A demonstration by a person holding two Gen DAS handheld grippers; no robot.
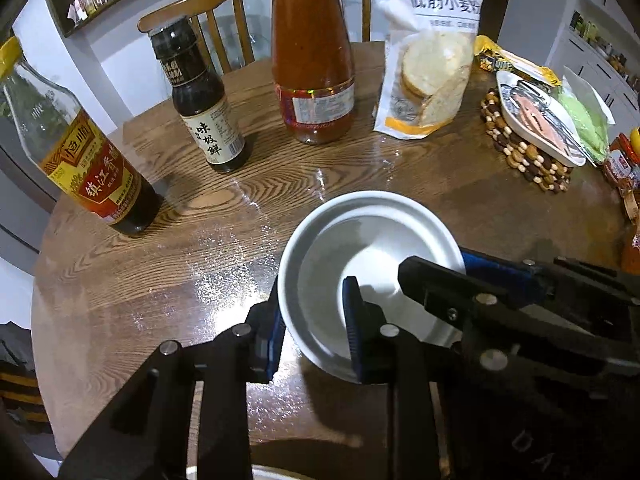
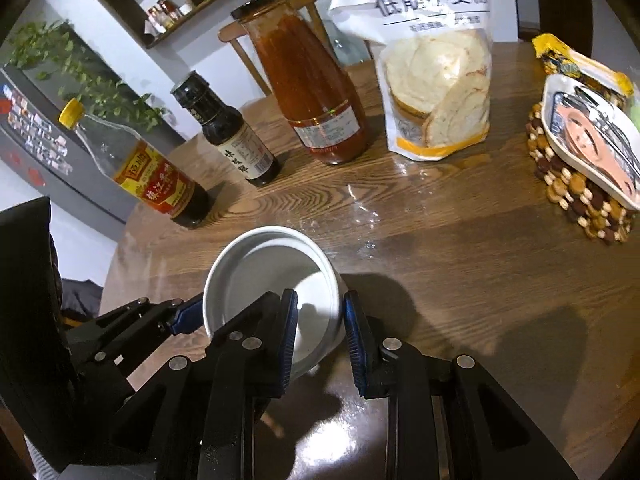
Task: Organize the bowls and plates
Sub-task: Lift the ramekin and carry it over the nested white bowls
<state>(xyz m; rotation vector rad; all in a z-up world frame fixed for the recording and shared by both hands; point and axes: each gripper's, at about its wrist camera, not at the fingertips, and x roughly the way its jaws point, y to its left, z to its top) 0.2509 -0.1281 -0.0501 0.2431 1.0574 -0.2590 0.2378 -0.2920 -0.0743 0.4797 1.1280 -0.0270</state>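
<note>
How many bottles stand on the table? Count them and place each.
3. The vinegar bottle stands far left, the dark soy sauce bottle next to it, and the tall red sauce bottle beside the flour bag. Others may sit outside the views.

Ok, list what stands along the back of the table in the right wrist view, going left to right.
Vinegar bottle with yellow cap → dark soy sauce bottle → tall jar of red sauce → bag of low-gluten wheat flour → printed dish on a beaded wooden trivet.
</note>
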